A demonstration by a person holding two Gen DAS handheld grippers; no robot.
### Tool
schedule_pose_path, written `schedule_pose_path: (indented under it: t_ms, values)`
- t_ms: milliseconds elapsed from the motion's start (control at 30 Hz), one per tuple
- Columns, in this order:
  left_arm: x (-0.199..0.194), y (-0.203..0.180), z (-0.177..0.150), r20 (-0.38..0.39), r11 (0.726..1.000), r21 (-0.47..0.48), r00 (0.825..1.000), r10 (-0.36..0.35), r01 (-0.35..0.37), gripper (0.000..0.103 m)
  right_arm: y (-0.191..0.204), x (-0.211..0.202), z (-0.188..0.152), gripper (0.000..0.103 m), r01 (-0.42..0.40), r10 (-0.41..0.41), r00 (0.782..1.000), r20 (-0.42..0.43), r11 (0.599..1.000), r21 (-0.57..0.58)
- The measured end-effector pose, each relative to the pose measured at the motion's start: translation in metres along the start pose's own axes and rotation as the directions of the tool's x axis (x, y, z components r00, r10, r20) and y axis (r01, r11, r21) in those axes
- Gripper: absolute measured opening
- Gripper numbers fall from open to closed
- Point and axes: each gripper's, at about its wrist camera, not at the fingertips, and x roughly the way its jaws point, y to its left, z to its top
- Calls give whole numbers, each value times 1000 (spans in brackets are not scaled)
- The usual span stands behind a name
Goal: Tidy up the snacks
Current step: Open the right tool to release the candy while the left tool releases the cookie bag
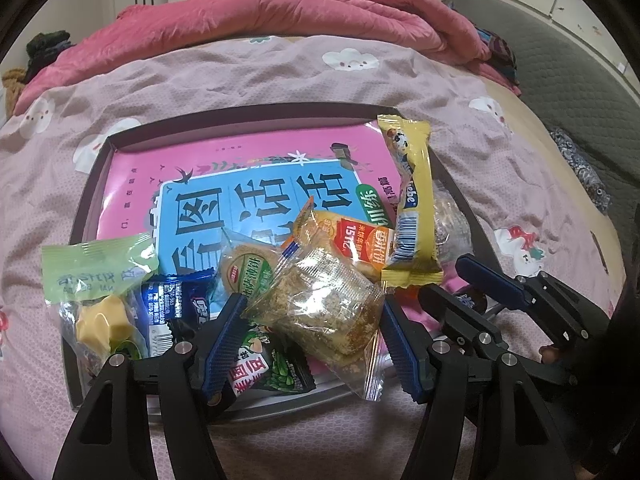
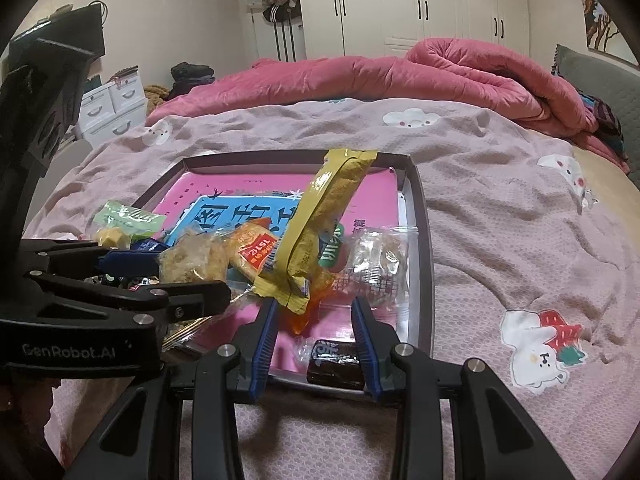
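A dark tray lies on the bed with a pink book inside and several snack packets piled at its near end. My left gripper is shut on a clear-wrapped brown crumbly cake, with a pad against each side. The right wrist view shows that cake between the same fingers. A long yellow packet leans tilted on the pile, its lower end at the left fingertip of my right gripper. That gripper stands open over the tray's near right corner, above a dark brown wrapped snack.
In the pile are a green packet, a blue one, a green-pea packet, an orange cracker packet and a clear one. A rolled pink duvet lies behind the tray. The pink sheet spreads to the right.
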Motion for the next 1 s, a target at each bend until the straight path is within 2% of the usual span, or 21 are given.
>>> schedule_pose_path:
  t_ms: [500, 633, 1000]
  values:
    - [-2, -2, -1, -9, 1000, -3, 1000, -15, 15, 74, -2, -8, -1, 45, 35, -35, 999, 4, 999, 4]
    - [-7, -3, -1, -12, 999, -8, 999, -40, 40, 75, -3, -12, -3, 51, 42, -42, 999, 8, 999, 8]
    - [-21, -7, -3, -4, 999, 10, 999, -45, 45, 78, -7, -28, -2, 65, 78, -79, 996, 35, 997, 29]
